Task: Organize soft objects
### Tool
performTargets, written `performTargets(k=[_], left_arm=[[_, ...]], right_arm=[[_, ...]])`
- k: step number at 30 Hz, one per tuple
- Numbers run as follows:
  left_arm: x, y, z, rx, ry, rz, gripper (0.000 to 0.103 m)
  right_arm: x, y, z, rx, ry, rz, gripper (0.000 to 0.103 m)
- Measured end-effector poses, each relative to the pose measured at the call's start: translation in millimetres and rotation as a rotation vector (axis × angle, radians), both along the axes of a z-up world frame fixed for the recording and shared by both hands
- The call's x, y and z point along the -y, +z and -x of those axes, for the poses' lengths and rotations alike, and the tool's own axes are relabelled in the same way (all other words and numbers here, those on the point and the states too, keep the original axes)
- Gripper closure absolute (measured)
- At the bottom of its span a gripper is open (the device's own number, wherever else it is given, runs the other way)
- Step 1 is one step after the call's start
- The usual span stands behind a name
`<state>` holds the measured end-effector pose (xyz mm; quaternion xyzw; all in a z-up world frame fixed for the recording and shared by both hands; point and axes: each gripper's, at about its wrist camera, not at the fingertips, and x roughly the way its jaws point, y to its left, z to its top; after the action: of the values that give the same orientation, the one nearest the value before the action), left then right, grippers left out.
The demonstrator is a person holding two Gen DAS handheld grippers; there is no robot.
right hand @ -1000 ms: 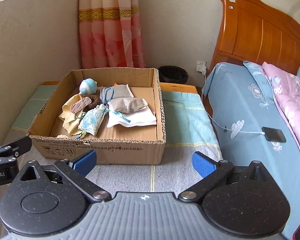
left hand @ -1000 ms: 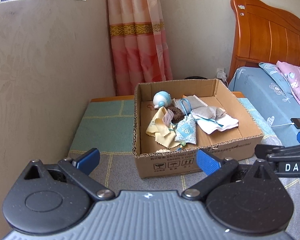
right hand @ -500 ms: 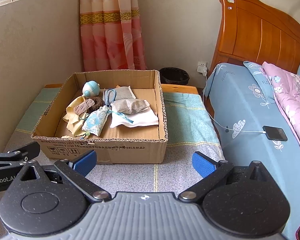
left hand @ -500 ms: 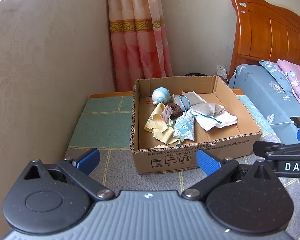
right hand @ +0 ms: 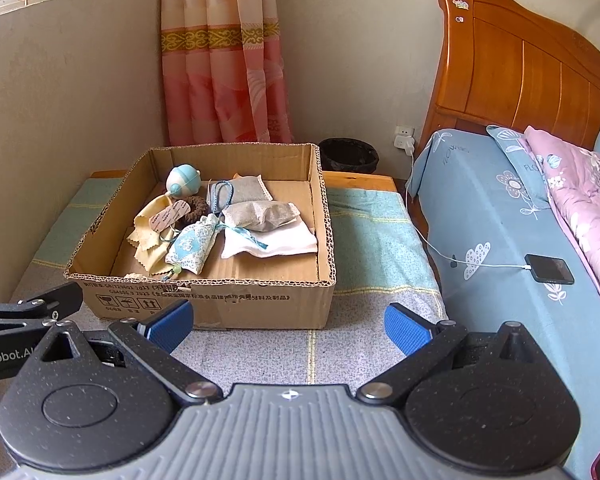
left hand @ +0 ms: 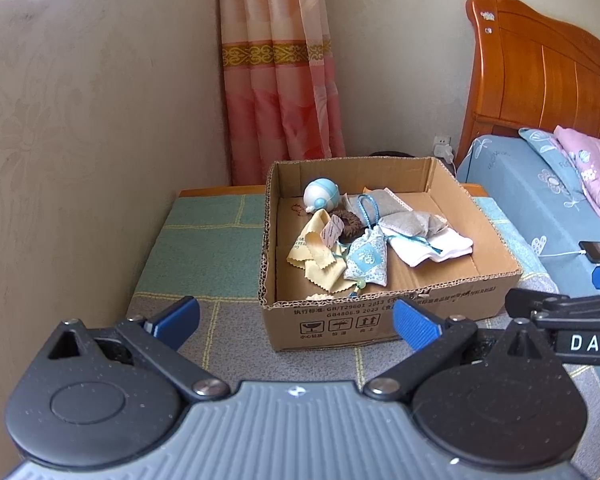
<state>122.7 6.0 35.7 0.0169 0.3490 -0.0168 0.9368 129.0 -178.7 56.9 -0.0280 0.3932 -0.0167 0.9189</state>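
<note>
Both tongs, left tongs [left hand: 296, 320] and right tongs [right hand: 288, 326], hover spread wide and empty over the mat-covered surface [right hand: 372, 224]. Straight ahead of them sits an open cardboard box [right hand: 220, 300] holding the soft objects: sachet [right hand: 192, 246], grey pouches [right hand: 260, 216], yellow cloth [left hand: 312, 248], white cloth [right hand: 276, 244]. Whether sorting is starting or finished is unclear.

Both cameras sit low behind their own fingers and look forward over a mat-covered table at the cardboard box [left hand: 388, 316] [right hand: 208, 304], from near its front wall. The left wrist view stands to the box's left, close to the side wall; the right wrist view stands further right, taking in the bed [right hand: 496, 216]. Both share the box, curtain [left hand: 276, 80] [right hand: 220, 60] and headboard [left hand: 540, 84] [right hand: 512, 64]
</note>
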Motion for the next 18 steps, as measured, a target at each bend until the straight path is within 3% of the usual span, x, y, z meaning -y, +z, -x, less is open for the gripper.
performTargets(k=[18], left_arm=[[-1.5, -1.9, -0.8, -0.008, 0.012, 0.003, 0.001]], right_arm=[[-1.8, -0.1, 2.5, 0.003, 0.012, -0.003, 0.000]])
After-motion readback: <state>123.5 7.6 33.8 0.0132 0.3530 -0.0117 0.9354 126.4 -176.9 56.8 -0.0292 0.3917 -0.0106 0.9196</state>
